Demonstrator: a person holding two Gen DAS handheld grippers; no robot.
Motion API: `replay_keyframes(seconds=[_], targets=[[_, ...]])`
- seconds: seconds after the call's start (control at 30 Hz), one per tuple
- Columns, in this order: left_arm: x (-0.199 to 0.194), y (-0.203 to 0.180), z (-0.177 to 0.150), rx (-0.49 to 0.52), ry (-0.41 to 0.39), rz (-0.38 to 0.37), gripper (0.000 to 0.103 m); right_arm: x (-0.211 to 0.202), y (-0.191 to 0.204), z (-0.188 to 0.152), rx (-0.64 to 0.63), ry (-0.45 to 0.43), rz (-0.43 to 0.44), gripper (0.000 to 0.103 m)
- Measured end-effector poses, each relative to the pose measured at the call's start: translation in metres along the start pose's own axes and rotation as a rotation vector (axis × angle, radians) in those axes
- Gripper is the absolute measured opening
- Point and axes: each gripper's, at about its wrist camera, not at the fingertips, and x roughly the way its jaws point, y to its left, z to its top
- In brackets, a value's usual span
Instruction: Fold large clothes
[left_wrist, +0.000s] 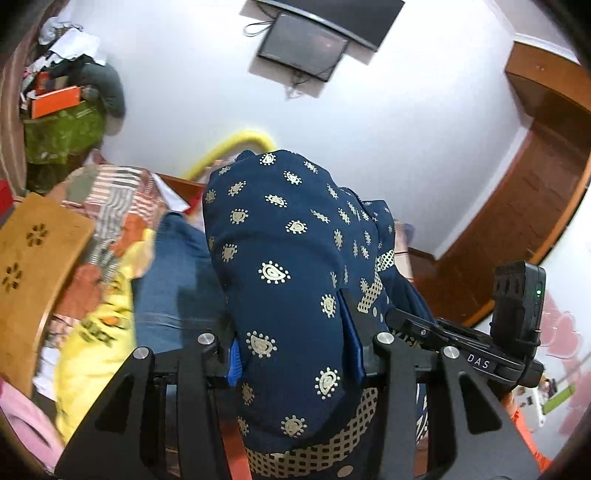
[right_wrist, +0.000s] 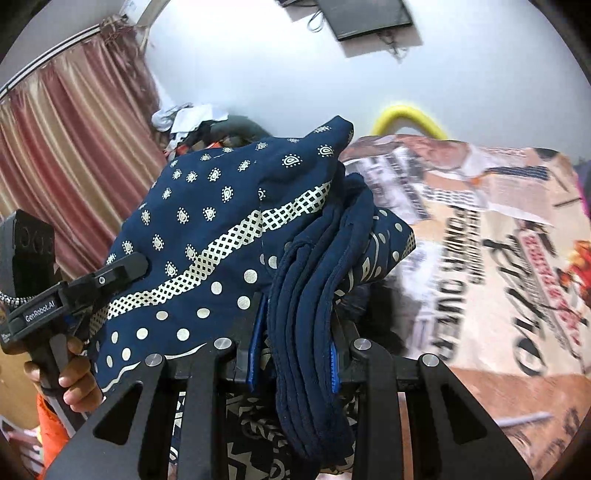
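While both tools clench it, navy paisley-print garment (left_wrist: 288, 258) hangs bunched above bed: left tool (left_wrist: 295, 354) grips broad fold, right tool (right_wrist: 295, 354) pinches stacked layers. Fold judged partly done; laying flat, final folds remain. Below: patterned bedsheet (right_wrist: 480, 221), jeans (left_wrist: 173, 266), yellow shirt (left_wrist: 99, 332) crowd landing space.

a wall-mounted tv (left_wrist: 306, 46), a striped curtain (right_wrist: 70, 147), a yellow tube (right_wrist: 410, 118) and a printed bedsheet (right_wrist: 498, 240).
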Motion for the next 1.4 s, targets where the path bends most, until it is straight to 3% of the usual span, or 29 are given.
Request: replay_keyframes(seconds=[0.17, 0.3, 0.53, 0.67, 0.87, 1.03, 1.2, 1.4], targets=[[0.042, 0.055, 0.002, -0.031, 0.066, 0.089, 0.044, 0.069, -0.012, -0.004, 0.050, 0.058, 0.029, 0.025], [0.093, 0.090, -0.012, -0.049, 0.134, 0.167, 0.045, 0.117, -0.028, -0.013, 0.090, 0.120, 0.001, 0.025], [0.101, 0.098, -0.024, -0.025, 0.112, 0.196, 0.055, 0.122, -0.023, -0.020, 0.012, 0.155, -0.058, 0.032], [0.083, 0.084, -0.033, -0.012, 0.117, 0.255, 0.060, 0.104, -0.016, -0.027, -0.017, 0.175, -0.111, 0.036], [0.044, 0.053, -0.058, 0.098, 0.097, 0.364, 0.063, 0.069, -0.017, -0.052, -0.072, 0.210, -0.153, 0.047], [0.011, 0.031, -0.085, 0.148, 0.105, 0.427, 0.063, 0.027, -0.008, -0.068, -0.114, 0.204, -0.196, 0.048], [-0.040, -0.005, -0.108, 0.192, 0.042, 0.432, 0.063, -0.047, 0.024, -0.070, -0.151, 0.073, -0.164, 0.048], [-0.124, -0.055, -0.116, 0.212, -0.124, 0.375, 0.063, -0.138, 0.065, -0.071, -0.152, -0.150, -0.097, 0.048]])
